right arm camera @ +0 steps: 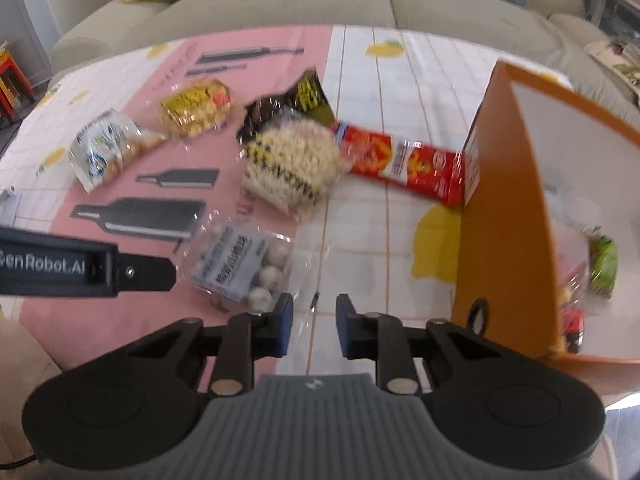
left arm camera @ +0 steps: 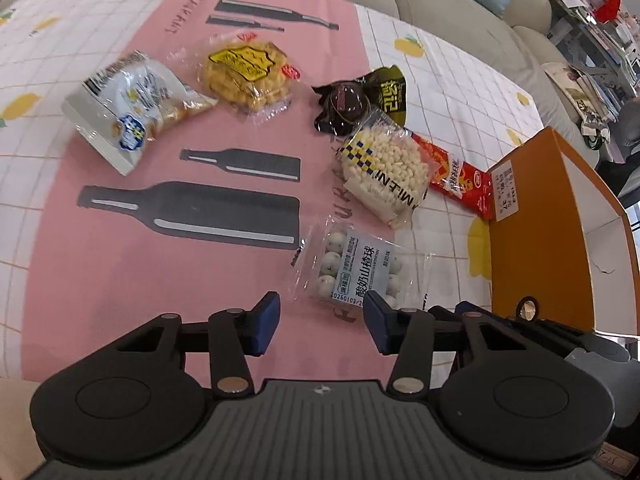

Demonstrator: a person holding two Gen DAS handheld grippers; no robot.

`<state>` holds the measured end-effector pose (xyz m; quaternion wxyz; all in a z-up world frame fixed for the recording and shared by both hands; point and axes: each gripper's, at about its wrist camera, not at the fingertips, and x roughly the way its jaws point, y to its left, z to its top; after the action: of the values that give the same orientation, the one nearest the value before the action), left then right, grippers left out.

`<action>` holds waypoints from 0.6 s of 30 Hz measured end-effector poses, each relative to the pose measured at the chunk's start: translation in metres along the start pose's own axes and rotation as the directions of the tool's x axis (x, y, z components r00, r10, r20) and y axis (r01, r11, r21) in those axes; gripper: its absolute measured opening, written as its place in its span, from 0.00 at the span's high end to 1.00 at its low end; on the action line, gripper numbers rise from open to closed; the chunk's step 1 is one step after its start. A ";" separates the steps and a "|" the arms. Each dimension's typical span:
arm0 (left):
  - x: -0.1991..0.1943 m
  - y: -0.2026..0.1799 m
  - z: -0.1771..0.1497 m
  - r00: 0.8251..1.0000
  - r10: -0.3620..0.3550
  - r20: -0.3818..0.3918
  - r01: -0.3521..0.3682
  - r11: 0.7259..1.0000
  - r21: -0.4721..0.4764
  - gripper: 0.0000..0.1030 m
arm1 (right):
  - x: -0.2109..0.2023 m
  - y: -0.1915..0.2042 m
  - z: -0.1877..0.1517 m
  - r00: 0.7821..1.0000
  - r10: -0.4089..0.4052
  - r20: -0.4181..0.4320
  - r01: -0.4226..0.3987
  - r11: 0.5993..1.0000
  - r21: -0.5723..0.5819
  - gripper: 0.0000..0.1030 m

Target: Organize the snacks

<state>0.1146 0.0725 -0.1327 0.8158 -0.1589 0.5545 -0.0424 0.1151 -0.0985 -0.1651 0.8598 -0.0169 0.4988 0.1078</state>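
Crinkly clear packet of white coated balls: near centre of table, just beyond both grippers; light, slippery, crushable.
Hold: sealed edge.
Left gripper: parted, empty.
Right gripper: narrowly parted, empty.

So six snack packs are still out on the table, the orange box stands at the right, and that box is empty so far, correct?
Not quite: the orange box is not empty. The right wrist view looks into its open side and shows packets already inside, among them a green packet. The rest holds: six packs lie on the table, box at the right.
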 end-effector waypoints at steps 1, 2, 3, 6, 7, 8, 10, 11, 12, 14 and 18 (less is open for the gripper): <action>0.003 0.000 0.000 1.000 -0.002 -0.003 0.002 1.000 0.000 0.47 | 0.004 -0.001 0.000 1.000 0.003 -0.009 -0.003 1.000 0.006 0.80; 0.005 -0.001 0.001 1.000 -0.002 -0.005 0.002 1.000 -0.002 0.49 | 0.007 -0.003 0.000 1.000 0.005 -0.017 -0.005 1.000 0.014 0.80; 0.008 -0.001 0.002 1.000 -0.002 -0.009 0.002 1.000 -0.003 0.49 | 0.010 -0.005 0.001 1.000 0.006 -0.020 -0.006 1.000 0.023 0.80; 0.015 0.000 0.005 1.000 0.010 -0.010 -0.010 1.000 -0.010 0.49 | 0.018 -0.007 0.004 0.999 0.017 -0.036 -0.016 0.999 0.034 0.84; 0.018 0.000 0.006 1.000 0.014 -0.008 -0.014 1.000 -0.009 0.49 | 0.021 -0.007 0.005 0.999 0.021 -0.041 -0.020 0.999 0.035 0.84; 0.019 0.001 0.007 1.000 0.017 -0.008 -0.017 1.000 -0.009 0.49 | 0.023 -0.006 0.006 0.999 0.019 -0.043 -0.018 0.999 0.030 0.84; 0.024 0.002 0.008 1.000 0.025 -0.009 -0.025 1.000 -0.006 0.49 | 0.027 -0.004 0.008 0.999 0.012 -0.042 -0.011 1.000 0.018 0.85; 0.025 0.003 0.008 0.999 0.032 -0.008 -0.032 0.999 -0.003 0.49 | 0.029 -0.003 0.009 0.999 0.014 -0.041 -0.013 1.000 0.017 0.85; 0.025 0.003 0.008 0.999 0.039 -0.003 -0.039 0.999 0.001 0.49 | 0.030 -0.003 0.010 0.999 0.021 -0.035 -0.021 1.000 0.018 0.85; 0.025 0.008 0.008 0.999 0.053 0.004 -0.053 0.999 -0.005 0.49 | 0.033 0.000 0.014 0.999 0.035 -0.026 -0.034 0.999 0.006 0.85; 0.023 0.021 0.012 0.997 0.082 0.004 -0.081 0.996 -0.043 0.49 | 0.039 0.007 0.021 0.995 0.098 -0.024 -0.098 0.995 -0.018 0.87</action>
<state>0.1317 0.0894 -0.1556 0.8149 -0.1538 0.5588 0.0034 0.1509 -0.0825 -0.1876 0.8476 -0.0016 0.5077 0.1544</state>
